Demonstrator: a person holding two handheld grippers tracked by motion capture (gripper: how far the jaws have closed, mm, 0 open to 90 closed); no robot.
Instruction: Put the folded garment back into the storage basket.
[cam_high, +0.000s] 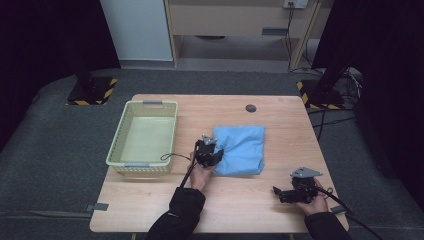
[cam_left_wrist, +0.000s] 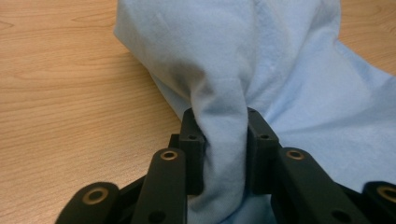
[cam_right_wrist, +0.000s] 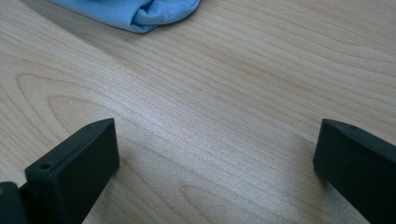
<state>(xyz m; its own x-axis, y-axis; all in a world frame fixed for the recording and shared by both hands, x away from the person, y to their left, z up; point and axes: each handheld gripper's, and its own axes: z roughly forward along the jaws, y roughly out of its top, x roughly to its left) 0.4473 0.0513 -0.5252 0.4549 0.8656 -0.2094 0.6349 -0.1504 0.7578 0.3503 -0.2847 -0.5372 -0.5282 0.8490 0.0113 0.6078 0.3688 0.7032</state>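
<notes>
A folded light-blue cloth (cam_high: 241, 148) lies in the middle of the wooden table (cam_high: 240, 210). My left gripper (cam_high: 212, 150) sits at the cloth's left edge and is shut on a bunched fold of the blue cloth (cam_left_wrist: 224, 140), which rises pinched between the two black pads (cam_left_wrist: 192, 140). My right gripper (cam_high: 280, 192) rests near the table's front right corner, apart from the cloth. In the right gripper view its jaws stand wide open over bare wood, with a corner of the blue cloth (cam_right_wrist: 140, 14) farther off at the top.
A pale green plastic basket (cam_high: 142, 137) stands on the table's left part, just left of my left hand. A small dark round hole (cam_high: 250, 108) marks the table's far edge. Grey floor surrounds the table.
</notes>
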